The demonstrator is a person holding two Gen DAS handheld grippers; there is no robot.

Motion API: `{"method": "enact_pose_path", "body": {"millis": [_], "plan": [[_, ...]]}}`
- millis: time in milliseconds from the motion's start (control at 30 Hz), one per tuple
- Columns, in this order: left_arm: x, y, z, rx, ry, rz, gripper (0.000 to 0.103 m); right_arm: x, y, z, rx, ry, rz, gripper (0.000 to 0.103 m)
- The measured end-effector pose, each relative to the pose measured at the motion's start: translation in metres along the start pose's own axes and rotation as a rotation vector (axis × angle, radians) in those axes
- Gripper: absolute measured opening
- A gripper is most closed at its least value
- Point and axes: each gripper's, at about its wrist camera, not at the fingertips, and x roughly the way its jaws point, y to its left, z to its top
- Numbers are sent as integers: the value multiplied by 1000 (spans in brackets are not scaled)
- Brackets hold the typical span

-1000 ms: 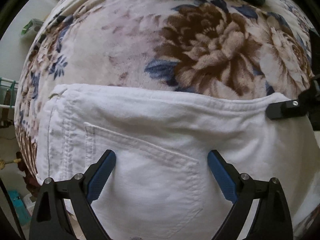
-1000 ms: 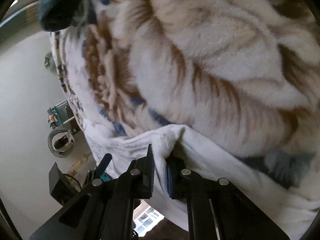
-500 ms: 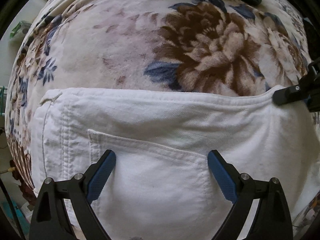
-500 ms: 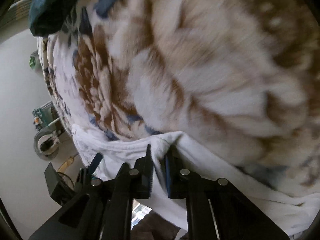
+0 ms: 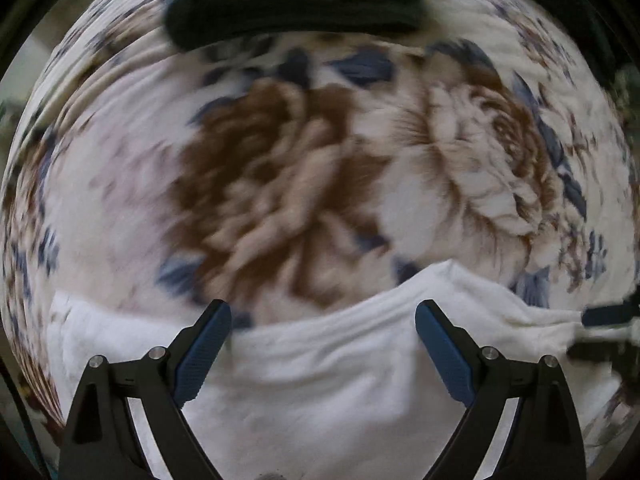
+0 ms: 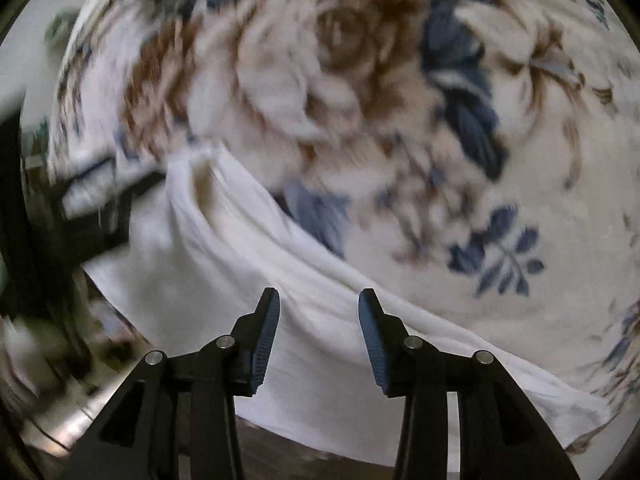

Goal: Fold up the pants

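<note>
White pants (image 5: 320, 384) lie folded on a floral blanket (image 5: 280, 184), filling the bottom of the left wrist view. My left gripper (image 5: 323, 320) hovers wide open above their top edge, holding nothing. In the right wrist view the pants (image 6: 224, 264) run as a white band from upper left to lower right. My right gripper (image 6: 319, 308) is above that band, its jaws opening, with no cloth pinched between the pads. Both views are blurred. The right gripper's dark fingers (image 5: 600, 316) show at the right edge of the left wrist view, beside the pants' corner.
A dark teal garment (image 5: 296, 12) lies at the far side of the blanket (image 6: 360, 80). The bed's edge, floor and blurred dark items (image 6: 52, 280) show at the left of the right wrist view.
My right gripper let go of the pants' edge, opened and lifted away. My left gripper slid toward the far side, so more blanket and the teal garment now show.
</note>
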Motion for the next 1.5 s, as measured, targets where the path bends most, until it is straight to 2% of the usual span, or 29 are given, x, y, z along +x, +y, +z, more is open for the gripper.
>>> {"method": "enact_pose_path", "body": {"millis": [67,133,167,200,267,333,467,533,633,667,700,767,900,967,1033,1100,1167,1300,1433,1467,1500], "plan": [[12,-12,7,39,11,43,94,9,4,-10,-73,11,-38,43],[21,-15,10,43,22,59,95,18,7,-16,-109,7,-68,30],[24,-12,12,32,26,55,97,20,7,-19,-122,8,-73,17],[26,-13,12,22,27,51,99,19,4,-22,-119,-18,-104,8],[31,-4,5,2,24,52,102,14,-10,-26,-46,-61,-85,6],[34,3,8,-11,20,64,102,13,-22,-29,29,-87,-61,6],[42,16,18,-22,22,100,102,6,-31,-35,10,-85,-19,10],[46,19,30,-38,34,90,102,10,-22,-36,-43,-64,-88,16],[46,20,27,-31,29,97,102,20,-12,-39,-116,-41,-159,12],[44,20,24,-30,28,98,102,21,-14,-38,-101,-53,-177,4],[40,18,20,-37,29,94,102,20,-17,-36,-62,-76,-171,3],[30,5,11,-64,19,83,102,24,-19,-27,21,-97,-158,2],[6,17,5,-117,-9,41,102,17,-30,-27,84,-144,-173,2],[1,14,3,-109,-11,28,102,15,-36,-26,132,-152,-146,2],[10,2,3,-66,-4,39,102,8,-43,-20,175,-162,-131,2],[24,-8,5,-29,2,88,102,6,-49,-20,211,-162,-115,2],[34,-9,10,-37,3,100,102,5,-53,-21,232,-167,-125,2],[56,-4,22,-47,25,103,103,12,-66,-26,287,-156,-90,2],[50,-7,24,-37,16,105,103,13,-88,-29,338,-153,-47,2],[41,-8,25,-55,21,93,103,12,-92,-30,336,-146,-36,3],[31,-4,24,-82,18,80,103,9,-96,-29,330,-139,-27,9]]}}
